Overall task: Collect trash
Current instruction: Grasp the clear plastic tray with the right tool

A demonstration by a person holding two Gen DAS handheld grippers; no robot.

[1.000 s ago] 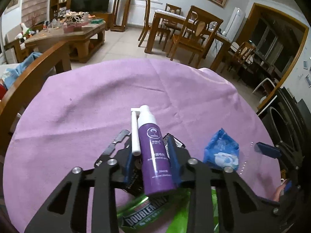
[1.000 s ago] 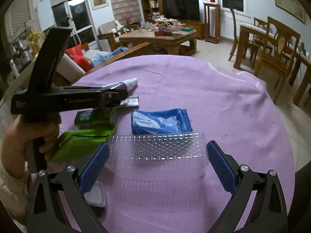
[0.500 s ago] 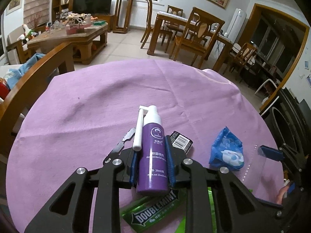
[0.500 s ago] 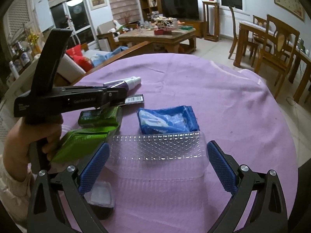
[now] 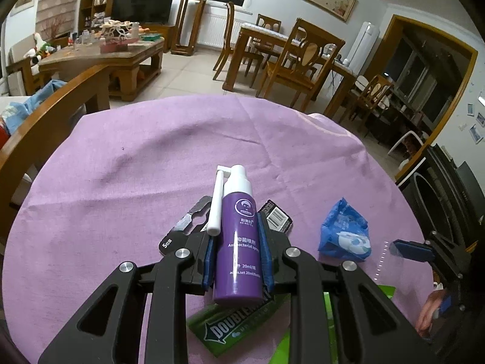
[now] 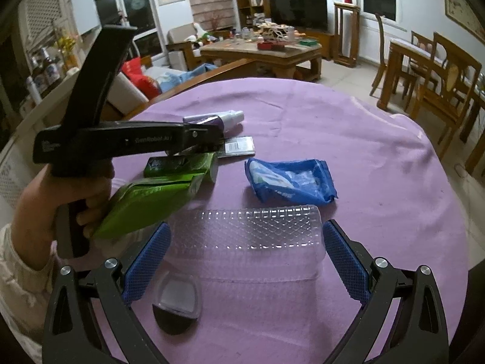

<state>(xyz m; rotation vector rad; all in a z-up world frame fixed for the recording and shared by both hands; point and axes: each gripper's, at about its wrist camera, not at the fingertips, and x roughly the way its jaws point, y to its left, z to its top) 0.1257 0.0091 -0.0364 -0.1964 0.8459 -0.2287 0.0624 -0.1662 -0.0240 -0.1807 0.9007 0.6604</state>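
The purple spray bottle (image 5: 238, 242) sits pinched between the blue pads (image 5: 263, 254) of the left gripper (image 5: 236, 257), its white cap pointing away over the purple tablecloth (image 5: 151, 157); the jaws have just been closing on it. In the right wrist view the bottle looks lifted clear of the cloth. A white nozzle arm (image 5: 216, 203) runs alongside the bottle on its left. Under the gripper lie a black blister card (image 5: 185, 224) and a green gum pack (image 5: 239, 318), with a barcoded black packet (image 5: 277, 217) just to the right. A crumpled blue wrapper (image 5: 344, 232) rests farther right on the cloth.

The right gripper (image 6: 245, 261) has its jaws spread wide on either side of a clear plastic tray (image 6: 251, 236), the pads not pressing it. A green pouch (image 6: 145, 203) lies to the left of the tray, near the hand (image 6: 60, 200) holding the left gripper, and a small dark cup (image 6: 178, 306) stands beside the left pad.
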